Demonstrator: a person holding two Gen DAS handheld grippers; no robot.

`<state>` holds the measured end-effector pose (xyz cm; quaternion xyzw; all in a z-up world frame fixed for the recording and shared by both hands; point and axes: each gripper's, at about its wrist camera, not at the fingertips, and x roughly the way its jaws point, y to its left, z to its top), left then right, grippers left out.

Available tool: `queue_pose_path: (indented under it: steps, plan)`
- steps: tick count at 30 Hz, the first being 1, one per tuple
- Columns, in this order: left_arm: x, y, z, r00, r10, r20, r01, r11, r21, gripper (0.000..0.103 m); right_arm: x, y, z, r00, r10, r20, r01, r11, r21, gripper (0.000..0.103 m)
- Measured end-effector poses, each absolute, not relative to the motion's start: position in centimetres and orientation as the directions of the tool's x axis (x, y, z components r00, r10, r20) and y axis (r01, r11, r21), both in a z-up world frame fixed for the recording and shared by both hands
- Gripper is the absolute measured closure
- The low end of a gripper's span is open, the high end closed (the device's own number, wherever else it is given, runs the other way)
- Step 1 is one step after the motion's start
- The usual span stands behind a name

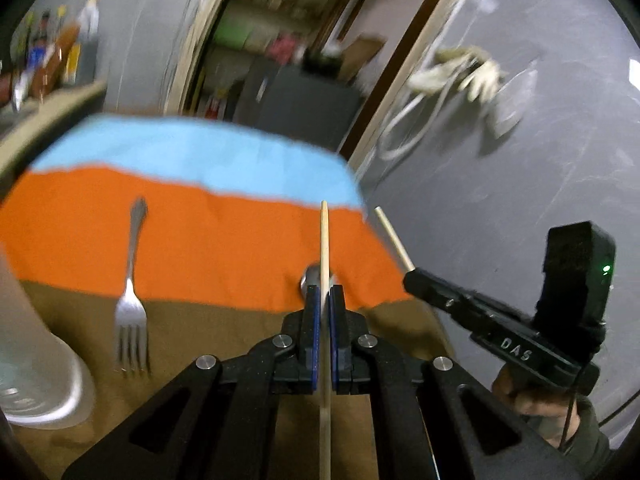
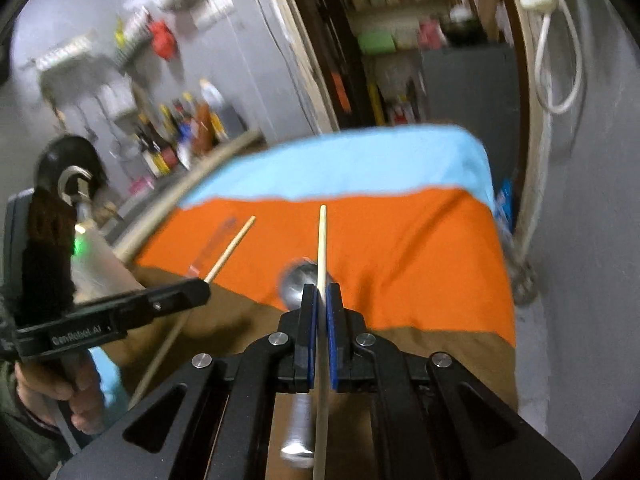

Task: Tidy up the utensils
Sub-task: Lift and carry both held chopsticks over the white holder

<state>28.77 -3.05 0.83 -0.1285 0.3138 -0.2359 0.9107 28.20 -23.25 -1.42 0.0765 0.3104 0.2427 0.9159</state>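
over the orange cloth (image 1: 224, 240), left gripper (image 1: 325, 300) and right gripper (image 2: 321, 300) each pinch one chopstick (image 1: 324, 240) (image 2: 322, 240); thin sticks may pivot or slip, striking the spoon (image 2: 298, 280) below.

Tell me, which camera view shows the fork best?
The left wrist view. There the fork lies whole on the cloth, tines toward the camera, left of the left gripper. In the right wrist view I cannot find the fork; only a blurred streak shows on the orange cloth there.
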Motion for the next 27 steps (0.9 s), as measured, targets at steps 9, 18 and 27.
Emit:
queue_pose_path:
  steps: [9,18,27]
  plan:
    - [22.9,-2.2,5.5,0.865,-0.435,-0.251,0.378,0.893,-0.245,0.101,24.1,-20.2,2.8,0.809,0.545,-0.219,-0.515,0.837,0.184,0.100]
    - [20.0,1.7,8.3,0.940,-0.326,-0.099,0.307,0.936,-0.172,0.101,21.1,-15.3,7.2,0.823,0.567,0.037,-0.569,0.821,0.058,0.100]
    - [18.4,8.6,11.5,0.977,-0.211,0.036,0.215,0.962,-0.170,0.101,21.7,-10.6,9.8,0.763,0.622,0.178,-0.643,0.759,0.104,0.100]
